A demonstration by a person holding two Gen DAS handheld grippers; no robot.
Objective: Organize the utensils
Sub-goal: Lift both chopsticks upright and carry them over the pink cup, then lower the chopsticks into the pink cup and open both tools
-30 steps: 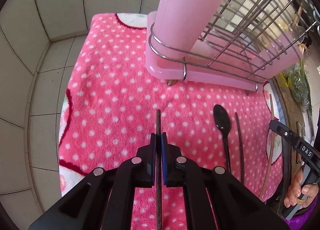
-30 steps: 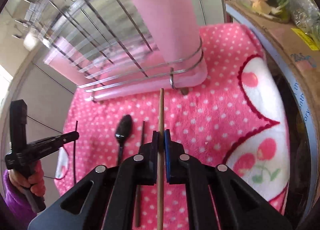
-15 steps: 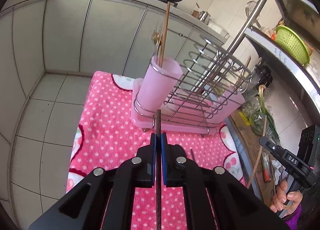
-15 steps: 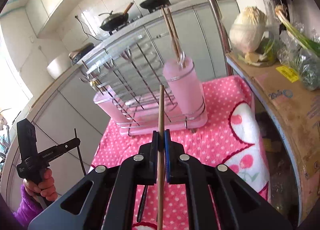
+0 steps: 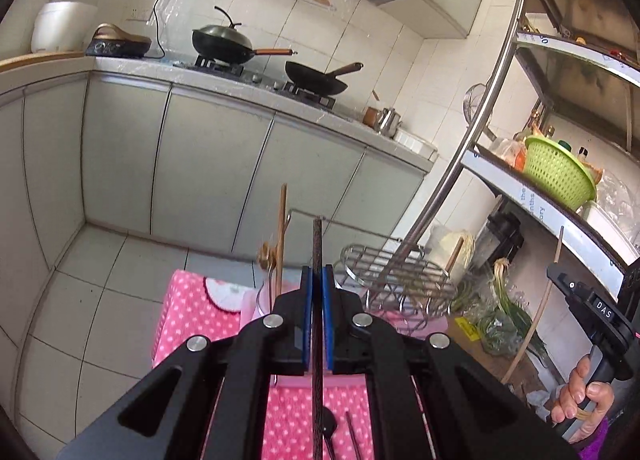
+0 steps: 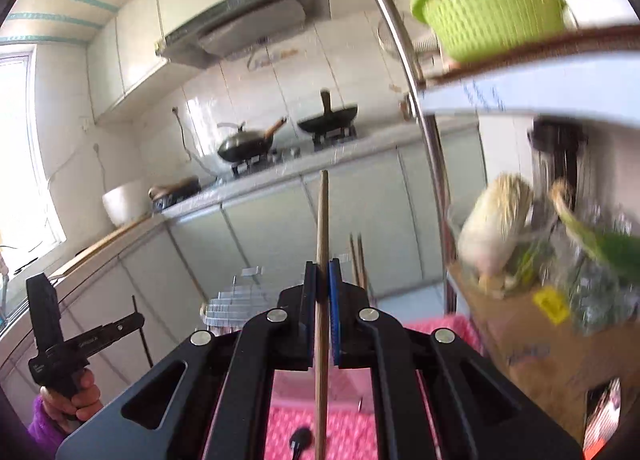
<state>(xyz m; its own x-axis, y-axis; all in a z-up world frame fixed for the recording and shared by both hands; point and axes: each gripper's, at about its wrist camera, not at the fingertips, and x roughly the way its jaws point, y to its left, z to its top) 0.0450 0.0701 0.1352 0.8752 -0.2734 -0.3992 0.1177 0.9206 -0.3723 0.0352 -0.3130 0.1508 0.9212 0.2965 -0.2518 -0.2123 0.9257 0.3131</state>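
A dark chopstick [image 5: 317, 300] is clamped upright between the blue pads of the left gripper [image 5: 317, 288], its tip rising above the fingers [image 5: 306, 316] and its shaft running down below them. A light wooden chopstick [image 6: 322, 260] is pinched in the same way by the right gripper [image 6: 322, 284], whose fingers [image 6: 335, 316] are closed on it, with the tip standing well above the pads.

In the left wrist view, the wire dish rack [image 5: 396, 276] is seen just beyond the fingers, on a pink polka-dot towel [image 5: 180, 320]. At the rack's left end, utensils already stand upright in the pink holder [image 5: 250, 306]: a wooden chopstick [image 5: 282, 236] and a metal-handled utensil [image 5: 267, 260]. On the towel below the left gripper, a black spoon [image 5: 330, 426] and another dark chopstick [image 5: 354, 440] are seen lying close together.

In the right wrist view, the tops of two chopsticks [image 6: 358, 260] in the holder are seen just right of the held one, and the black spoon [image 6: 299, 440] lies on the towel [image 6: 352, 432] below. A green colander [image 5: 556, 172] sits on the metal shelf to the right.
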